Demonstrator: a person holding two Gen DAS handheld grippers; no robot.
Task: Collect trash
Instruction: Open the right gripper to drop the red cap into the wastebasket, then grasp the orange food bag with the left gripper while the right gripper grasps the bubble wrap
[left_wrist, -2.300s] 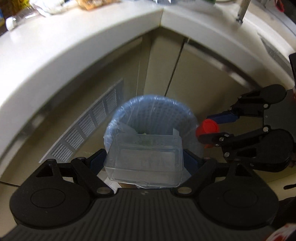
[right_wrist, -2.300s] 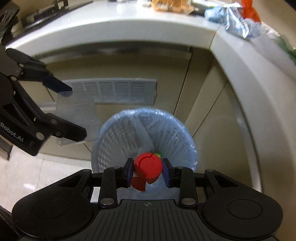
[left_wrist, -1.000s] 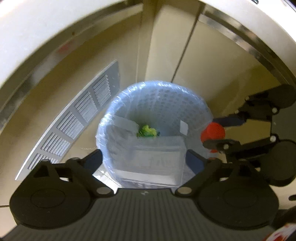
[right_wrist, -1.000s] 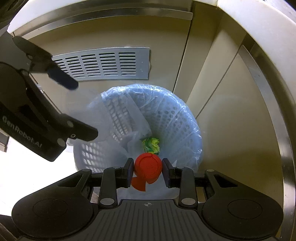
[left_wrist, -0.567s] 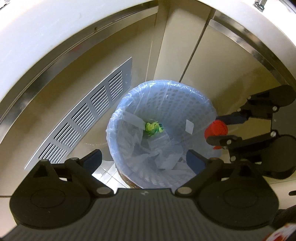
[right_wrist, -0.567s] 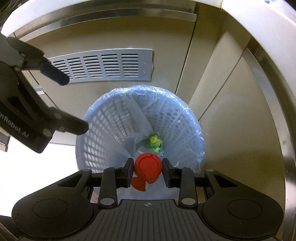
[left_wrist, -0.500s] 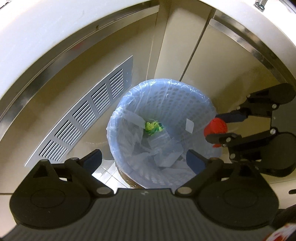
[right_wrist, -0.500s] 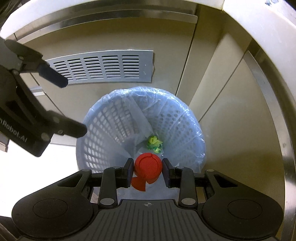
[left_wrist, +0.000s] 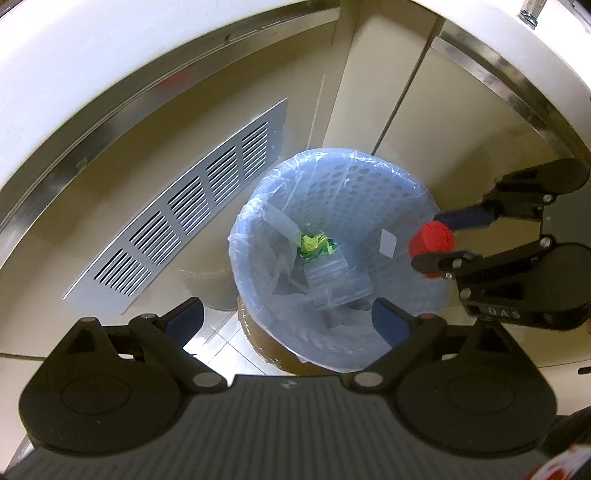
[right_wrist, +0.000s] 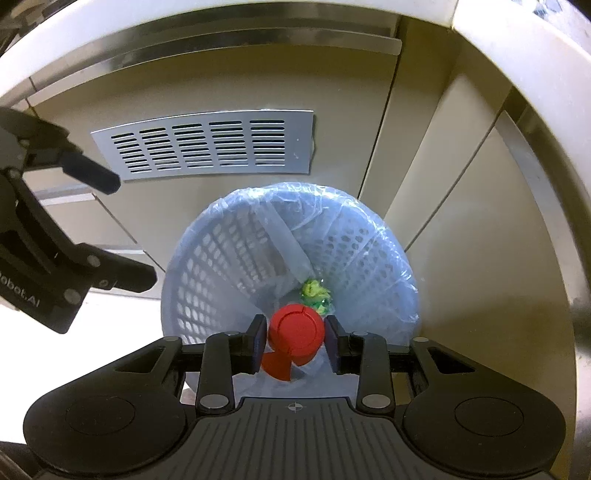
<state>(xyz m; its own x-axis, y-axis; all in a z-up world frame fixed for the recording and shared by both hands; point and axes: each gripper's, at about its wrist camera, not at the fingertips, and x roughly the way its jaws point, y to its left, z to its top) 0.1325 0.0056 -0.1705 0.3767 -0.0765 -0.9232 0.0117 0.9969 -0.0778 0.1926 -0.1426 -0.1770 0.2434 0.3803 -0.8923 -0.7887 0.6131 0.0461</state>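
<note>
The matte black plastic left gripper (left_wrist: 286, 321) has blue-padded fingertips (left_wrist: 388, 321), silver pivot screws and a ribbed grey base at bottom centre. The identical black right gripper (right_wrist: 295, 345) shows white lettering on its side at right in the left view.

Both cameras look steeply down from above at a lined waste basket (left_wrist: 369, 206) on the floor by the cabinet fronts. The left wrist view faces it from the left, with the vent grille (left_wrist: 184, 236) at its left and the right gripper (left_wrist: 439, 242) entering from its right edge. The right wrist view sits closer over the basket (right_wrist: 236, 258), grille (right_wrist: 207, 149) behind, left gripper (right_wrist: 133, 236) at its left edge. Both share basket, grille and cabinets.
</note>
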